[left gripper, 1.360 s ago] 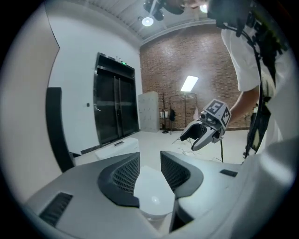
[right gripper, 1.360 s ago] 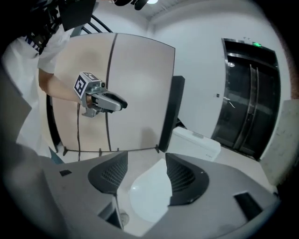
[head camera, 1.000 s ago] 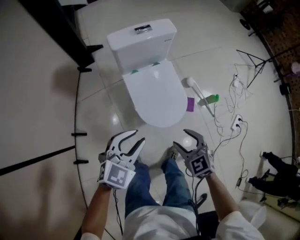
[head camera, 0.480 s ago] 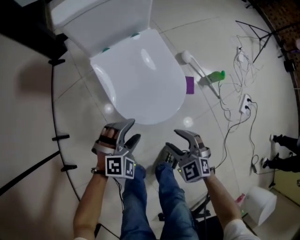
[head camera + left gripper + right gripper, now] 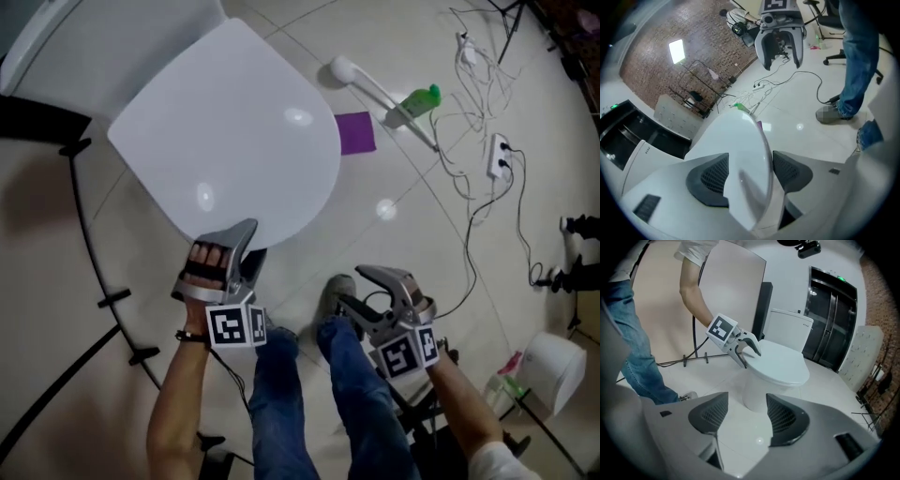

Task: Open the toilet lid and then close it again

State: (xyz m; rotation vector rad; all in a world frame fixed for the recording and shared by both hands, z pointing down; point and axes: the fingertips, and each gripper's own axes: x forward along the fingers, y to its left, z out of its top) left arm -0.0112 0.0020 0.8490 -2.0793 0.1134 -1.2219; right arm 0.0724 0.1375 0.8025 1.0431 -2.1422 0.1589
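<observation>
Left gripper (image 5: pixel 253 239), jaws just opened, straddles the front edge of the toilet lid (image 5: pixel 225 131); it should clamp squarely before lifting. Right gripper (image 5: pixel 353 286) hangs open, empty.

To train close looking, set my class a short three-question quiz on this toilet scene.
1. True or false: the lid is up.
2. Which gripper has the lid's edge between its jaws?
3. The flat square on the floor is: A green, B purple, C red.
Key: 1 false, it is down. 2 The left gripper; its jaws have just been opening and stand apart round the edge. The right gripper is open and empty. 3 B.
</observation>
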